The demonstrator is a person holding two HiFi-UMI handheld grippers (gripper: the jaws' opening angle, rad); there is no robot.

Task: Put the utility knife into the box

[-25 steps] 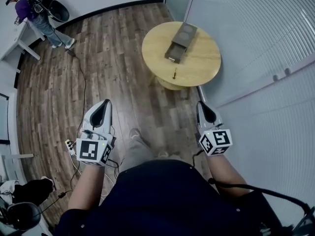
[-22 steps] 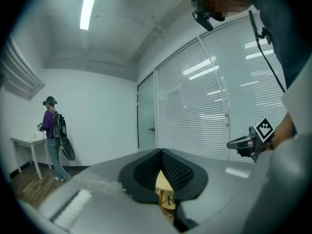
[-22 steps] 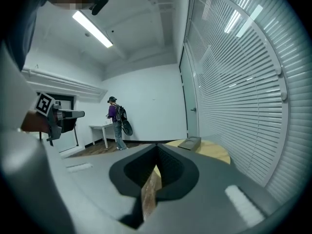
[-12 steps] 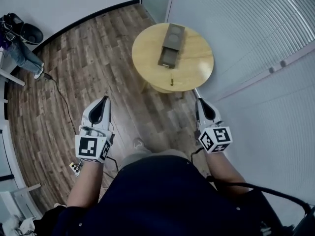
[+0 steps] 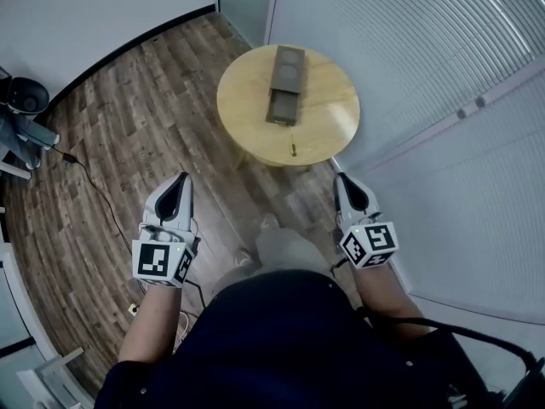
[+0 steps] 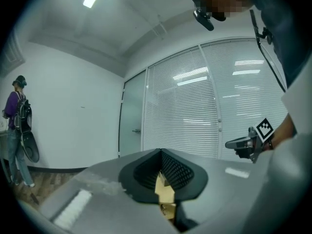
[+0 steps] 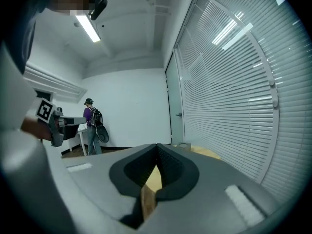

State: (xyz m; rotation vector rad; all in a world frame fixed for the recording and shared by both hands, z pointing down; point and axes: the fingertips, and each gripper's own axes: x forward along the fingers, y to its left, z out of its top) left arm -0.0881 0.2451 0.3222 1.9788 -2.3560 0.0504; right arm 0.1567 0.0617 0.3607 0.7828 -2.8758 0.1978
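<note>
A round wooden table (image 5: pixel 324 109) stands ahead on the wood floor. On it lies a long dark box (image 5: pixel 284 83), its near part an open tray. The small utility knife (image 5: pixel 292 150) rests near the table's front edge, apart from the box. My left gripper (image 5: pixel 180 182) and right gripper (image 5: pixel 344 181) are held level over the floor, short of the table, both shut with nothing in them. In the left gripper view the jaws (image 6: pixel 161 152) meet at their tips; the right gripper view shows the same (image 7: pixel 157 147), with the table (image 7: pixel 207 153) just beyond.
A glass wall with blinds (image 5: pixel 443 83) runs along the right, close to the table. A cable (image 5: pixel 94 190) trails over the floor at left. A person in purple (image 7: pixel 92 126) stands by a white desk far off. My own legs are below.
In the head view the table has slid left and nearer while both grippers moved toward it. The person at upper left has gone from the head view. Both grippers stay shut.
</note>
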